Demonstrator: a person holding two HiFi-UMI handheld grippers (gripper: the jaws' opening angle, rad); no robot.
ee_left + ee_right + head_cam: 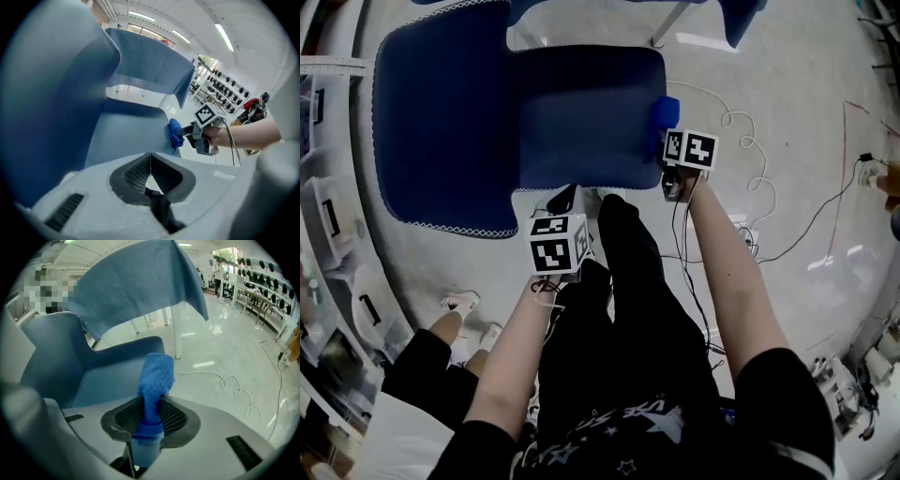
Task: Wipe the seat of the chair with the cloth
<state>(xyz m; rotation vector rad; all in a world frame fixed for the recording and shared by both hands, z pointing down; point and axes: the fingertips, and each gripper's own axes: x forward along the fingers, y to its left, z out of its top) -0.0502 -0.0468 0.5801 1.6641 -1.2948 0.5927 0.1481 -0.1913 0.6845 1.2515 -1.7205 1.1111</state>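
- Closest to the head camera is the person's black shirt, with both bare forearms reaching down from it toward a blue chair [581,112].
- The right tool [668,133] is clamped on a blue cloth [664,112]; its own view shows the folded cloth [156,376] pinched between the two jaws and sticking out past them.
- The cloth sits at the right edge of the seat [126,131], touching it near the front corner.
- The left tool [564,201] is just in front of the seat's front edge, off the chair. Its jaws are closed against each other with nothing between them [150,164].
- A white cable [741,131] curls across the pale floor [787,84] to the right of the chair.
- Another person's white shoes [464,302] show at the lower left.
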